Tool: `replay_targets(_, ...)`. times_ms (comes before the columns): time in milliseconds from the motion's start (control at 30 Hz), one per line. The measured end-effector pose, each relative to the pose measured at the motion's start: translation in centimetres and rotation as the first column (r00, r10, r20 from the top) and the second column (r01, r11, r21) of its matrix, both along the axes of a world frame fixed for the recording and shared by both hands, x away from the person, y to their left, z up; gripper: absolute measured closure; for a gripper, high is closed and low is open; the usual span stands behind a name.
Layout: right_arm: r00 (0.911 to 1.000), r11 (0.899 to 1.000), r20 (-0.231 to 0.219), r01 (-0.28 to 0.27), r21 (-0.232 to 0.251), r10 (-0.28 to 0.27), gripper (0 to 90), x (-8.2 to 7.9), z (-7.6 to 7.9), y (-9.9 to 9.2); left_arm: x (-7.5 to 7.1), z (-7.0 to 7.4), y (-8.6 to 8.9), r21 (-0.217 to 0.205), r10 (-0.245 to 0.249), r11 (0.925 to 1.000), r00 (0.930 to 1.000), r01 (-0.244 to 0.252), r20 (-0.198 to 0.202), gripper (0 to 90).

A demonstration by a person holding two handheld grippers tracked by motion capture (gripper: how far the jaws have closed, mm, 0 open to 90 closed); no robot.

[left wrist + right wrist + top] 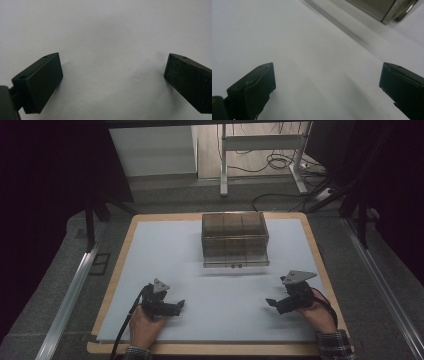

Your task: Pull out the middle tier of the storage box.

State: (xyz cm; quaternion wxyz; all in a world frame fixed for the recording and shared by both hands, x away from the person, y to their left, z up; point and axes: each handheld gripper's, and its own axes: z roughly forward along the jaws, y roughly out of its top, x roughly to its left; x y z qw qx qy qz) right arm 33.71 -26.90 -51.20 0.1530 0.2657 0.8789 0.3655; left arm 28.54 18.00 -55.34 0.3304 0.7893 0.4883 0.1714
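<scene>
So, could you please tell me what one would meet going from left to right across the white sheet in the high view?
Left gripper, jaws open → clear plastic box, farther back on the white sheet → right gripper, jaws open.

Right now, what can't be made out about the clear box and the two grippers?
- Clear box: contents, high view, too small and dim behind tinted walls.
- Same box, right gripper view: cut off by the top edge, blurred.
- Left gripper, right gripper: jaws' gap too small, high view.
</scene>
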Motion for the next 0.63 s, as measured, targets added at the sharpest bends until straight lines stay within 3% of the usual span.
replay_targets(333,0.9978,0.999,-0.051,0.043,0.000,-0.043,0.0,-0.4,-1.9,-0.9,0.0,0.0,-0.1,-0.008,0.006,0.9999,1.0000,-0.006,0.002,1.3)
replay_targets(467,0.9975,0.998,-0.052,0.045,-0.031,-0.047,0.0,-0.4,-2.0,-0.6,0.0,0.0,-0.1,-0.009,0.006,0.9999,1.0000,-0.006,0.002,1.4)
replay_targets(633,0.9975,0.999,-0.053,0.046,-0.026,-0.047,0.0,-0.4,-2.1,-0.6,0.0,0.0,0.0,-0.003,0.003,1.0000,1.0000,-0.003,0.001,1.3)
